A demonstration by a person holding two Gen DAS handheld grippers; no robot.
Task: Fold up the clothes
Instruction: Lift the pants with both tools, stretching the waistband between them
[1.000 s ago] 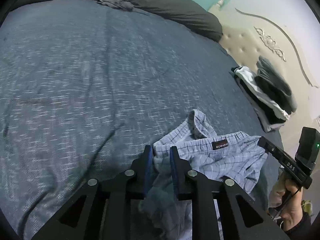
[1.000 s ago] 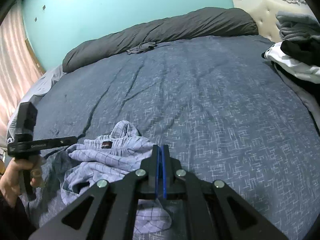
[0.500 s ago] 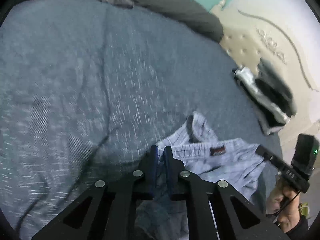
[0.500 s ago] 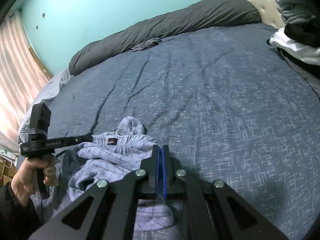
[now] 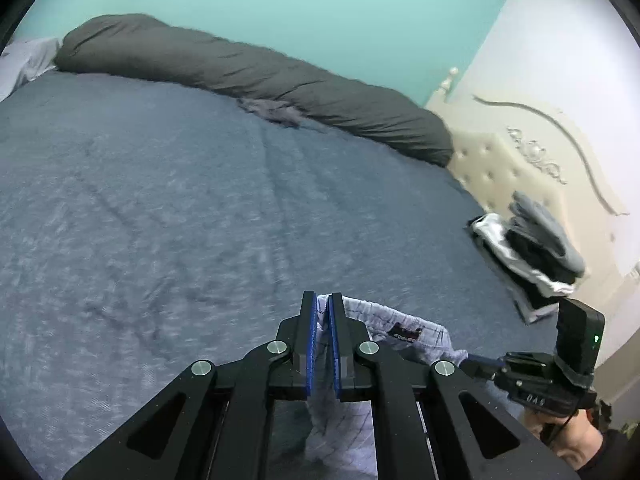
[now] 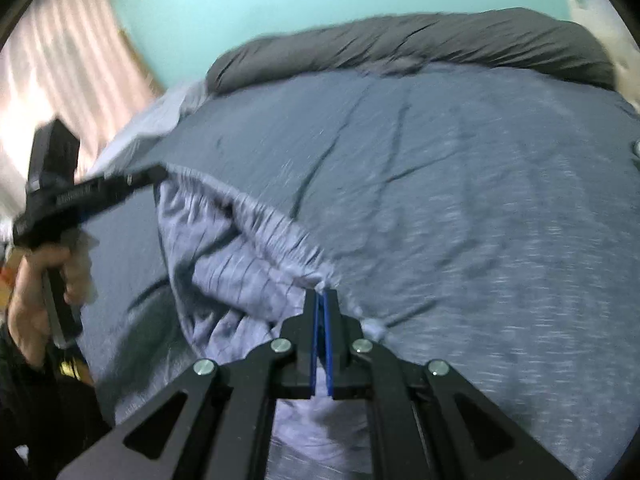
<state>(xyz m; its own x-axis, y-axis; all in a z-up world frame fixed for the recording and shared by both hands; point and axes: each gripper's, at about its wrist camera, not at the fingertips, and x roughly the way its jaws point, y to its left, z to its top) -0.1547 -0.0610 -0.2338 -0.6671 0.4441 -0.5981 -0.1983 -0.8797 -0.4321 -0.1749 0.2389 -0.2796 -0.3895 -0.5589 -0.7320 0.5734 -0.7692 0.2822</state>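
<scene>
A pair of light blue checked shorts (image 5: 394, 330) with a dark label hangs above the blue bed cover. My left gripper (image 5: 323, 300) is shut on one end of their waistband. My right gripper (image 6: 321, 294) is shut on the other end, and the waistband (image 6: 256, 216) stretches between the two. The left gripper also shows in the right wrist view (image 6: 156, 176), and the right gripper in the left wrist view (image 5: 472, 360). The lower part of the shorts hangs below the fingers, partly hidden.
The bed cover (image 5: 180, 200) spreads ahead. A long dark grey rolled duvet (image 5: 260, 76) lies along the far edge with a small grey garment (image 5: 272, 110) against it. A stack of folded clothes (image 5: 528, 248) sits by the cream headboard (image 5: 520, 160). A curtain (image 6: 52, 48) hangs at left.
Both grippers have lifted and drawn apart, raising the shorts off the bed and stretching the waistband. The left gripper has closed fully on the fabric.
</scene>
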